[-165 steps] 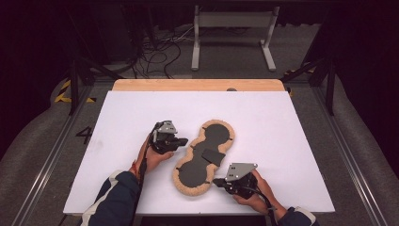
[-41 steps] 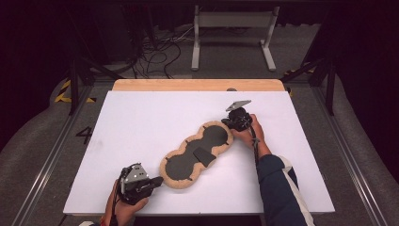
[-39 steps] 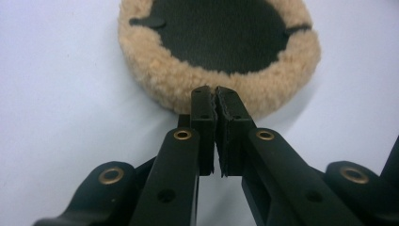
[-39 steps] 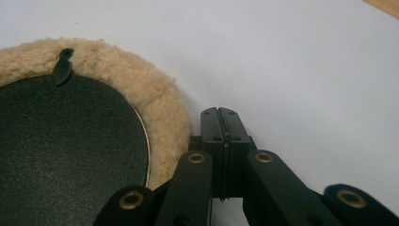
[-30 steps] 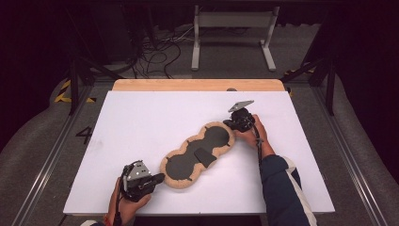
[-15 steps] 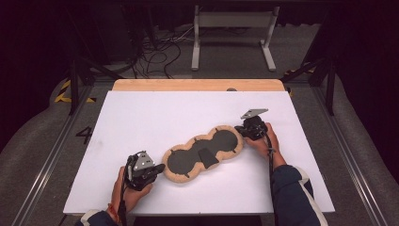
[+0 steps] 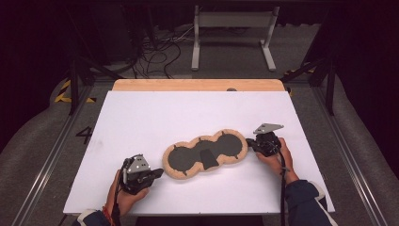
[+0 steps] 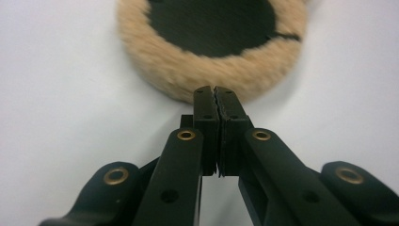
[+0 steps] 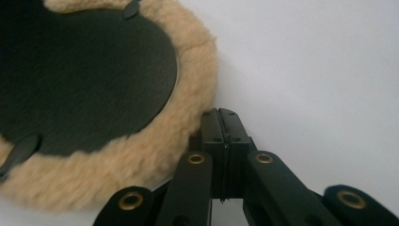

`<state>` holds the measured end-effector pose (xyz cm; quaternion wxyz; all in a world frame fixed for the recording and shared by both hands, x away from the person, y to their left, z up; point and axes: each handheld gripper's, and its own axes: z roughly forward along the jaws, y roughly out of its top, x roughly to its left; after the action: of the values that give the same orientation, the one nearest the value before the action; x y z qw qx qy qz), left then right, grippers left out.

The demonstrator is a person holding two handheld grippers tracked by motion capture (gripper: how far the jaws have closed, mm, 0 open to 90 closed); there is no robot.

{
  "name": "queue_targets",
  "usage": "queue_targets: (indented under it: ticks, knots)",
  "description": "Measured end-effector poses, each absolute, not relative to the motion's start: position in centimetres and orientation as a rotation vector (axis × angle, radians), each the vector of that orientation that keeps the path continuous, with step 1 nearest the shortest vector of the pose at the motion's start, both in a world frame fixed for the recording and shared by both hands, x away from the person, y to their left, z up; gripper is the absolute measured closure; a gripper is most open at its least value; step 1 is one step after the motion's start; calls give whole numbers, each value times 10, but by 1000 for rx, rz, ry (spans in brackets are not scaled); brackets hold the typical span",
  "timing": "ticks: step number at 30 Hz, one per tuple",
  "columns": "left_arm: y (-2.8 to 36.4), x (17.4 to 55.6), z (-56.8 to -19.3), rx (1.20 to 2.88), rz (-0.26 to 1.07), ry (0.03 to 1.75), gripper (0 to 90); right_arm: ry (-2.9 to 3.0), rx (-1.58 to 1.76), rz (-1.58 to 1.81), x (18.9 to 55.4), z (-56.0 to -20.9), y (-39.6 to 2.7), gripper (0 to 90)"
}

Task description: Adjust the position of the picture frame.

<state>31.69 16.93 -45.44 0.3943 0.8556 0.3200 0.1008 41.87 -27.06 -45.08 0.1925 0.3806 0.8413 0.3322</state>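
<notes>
A peanut-shaped pad of tan fleece with two round black fabric panels (image 7: 205, 154) lies flat near the middle of a white table (image 7: 155, 113), its long axis running across from the person's left to right. The left gripper (image 7: 157, 173) sits just beside the pad's left lobe, its jaws pressed together on nothing; the right gripper (image 7: 249, 143) meets the fleece edge of the right lobe, jaws likewise closed and empty. With a closed tip at each end, the work in hand appears to be nudging and squaring the pad on the table rather than lifting it. Judged from its level, centred lie, the positioning looks largely done; what remains is probably a final touch at either end or a proper grasp, since neither gripper has hold of the fleece.

The high view gives the whole layout: both hands, the pad's full outline, a small dark tab (image 7: 207, 158) at its waist, and a wooden strip (image 7: 197, 84) along the table's far edge. The left gripper (image 8: 216, 96) view adds that its tip stands at the fleece rim, either touching or a hair short. The right gripper (image 9: 220, 117) view shows its tip against the woolly border, beside the black panel (image 9: 84, 80).
</notes>
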Motion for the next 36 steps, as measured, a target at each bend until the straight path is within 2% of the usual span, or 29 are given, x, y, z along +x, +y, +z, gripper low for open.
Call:
queue_targets:
  ticks: [2,4,10,23,36]
  knots:
    - [162,314,-456,2169,232,787,867,2362,1068,934,416,-451,-271,900]
    - [150,316,-456,2185,262,789,833,2358,1048,926,410,-451,-271,900]
    - [145,321,-452,2167,313,815,874,2368,1028,940,406,-452,-275,900]
    - [140,342,-451,2194,418,828,874,2376,1012,941,402,-452,-281,900]
    - [143,383,-450,2181,350,835,883,2353,1086,931,386,-451,-285,900]
